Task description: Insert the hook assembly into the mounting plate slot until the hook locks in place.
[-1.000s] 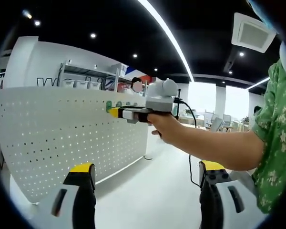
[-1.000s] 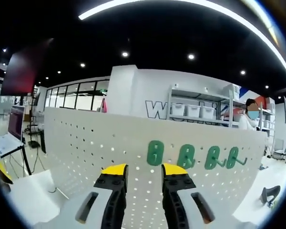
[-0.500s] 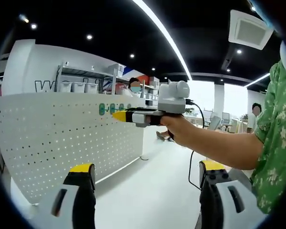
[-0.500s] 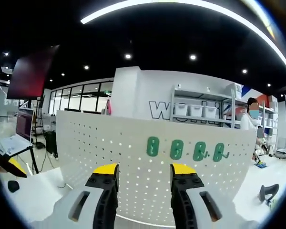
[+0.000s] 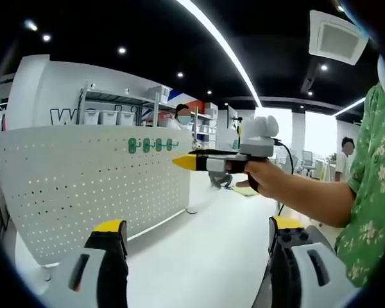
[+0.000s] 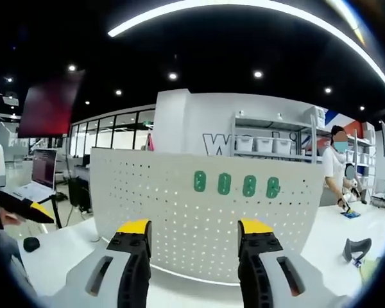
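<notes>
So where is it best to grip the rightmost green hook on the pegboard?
Probably take the green hook by its flat upright body, coming straight at the pegboard face. It sits last in the row, so its right side is free; finer shape is too small to tell.

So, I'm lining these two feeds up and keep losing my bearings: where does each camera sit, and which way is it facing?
Left gripper view: rides the left tool, jaws wide apart, facing the white perforated pegboard panel obliquely; the person's hand, forearm and green floral sleeve hold the right tool across it.
Right gripper view: rides the right tool, jaws apart, facing the panel head-on.
Shared: the panel and its four green hooks.
</notes>
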`<act>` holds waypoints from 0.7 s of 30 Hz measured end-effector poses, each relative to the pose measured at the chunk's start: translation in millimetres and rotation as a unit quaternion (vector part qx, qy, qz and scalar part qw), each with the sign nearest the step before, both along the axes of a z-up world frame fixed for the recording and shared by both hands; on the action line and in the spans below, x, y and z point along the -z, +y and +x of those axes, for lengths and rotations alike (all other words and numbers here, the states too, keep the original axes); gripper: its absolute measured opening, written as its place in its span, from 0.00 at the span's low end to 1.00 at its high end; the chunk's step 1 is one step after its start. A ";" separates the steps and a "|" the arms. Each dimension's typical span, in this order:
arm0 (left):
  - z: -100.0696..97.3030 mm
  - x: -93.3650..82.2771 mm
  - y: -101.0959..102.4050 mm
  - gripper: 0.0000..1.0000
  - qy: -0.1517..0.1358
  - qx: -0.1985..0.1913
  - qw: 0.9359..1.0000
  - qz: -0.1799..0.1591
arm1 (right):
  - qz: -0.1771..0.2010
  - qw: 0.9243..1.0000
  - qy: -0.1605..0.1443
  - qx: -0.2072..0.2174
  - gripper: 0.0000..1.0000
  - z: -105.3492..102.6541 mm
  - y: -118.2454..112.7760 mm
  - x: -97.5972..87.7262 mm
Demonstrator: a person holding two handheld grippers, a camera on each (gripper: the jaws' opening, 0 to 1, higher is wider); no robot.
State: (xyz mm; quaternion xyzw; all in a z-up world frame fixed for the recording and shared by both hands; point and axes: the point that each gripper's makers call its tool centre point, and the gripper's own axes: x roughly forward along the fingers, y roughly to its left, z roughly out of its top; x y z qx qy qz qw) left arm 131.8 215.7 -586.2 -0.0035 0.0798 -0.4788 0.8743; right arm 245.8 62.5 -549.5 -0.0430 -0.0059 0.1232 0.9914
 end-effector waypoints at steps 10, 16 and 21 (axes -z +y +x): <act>-12.7 -6.3 -12.9 0.96 -0.007 -0.006 1.000 -0.010 | 0.004 1.000 0.007 0.004 0.63 -51.5 -27.6 4.7; -18.3 -9.2 -21.7 0.97 -0.010 -0.010 1.000 -0.020 | 0.010 1.000 0.010 0.001 0.68 -75.1 -38.4 6.6; -19.6 -12.5 -21.8 0.98 -0.008 -0.025 0.999 -0.034 | 0.005 1.000 0.014 0.006 0.71 -94.0 -46.9 15.0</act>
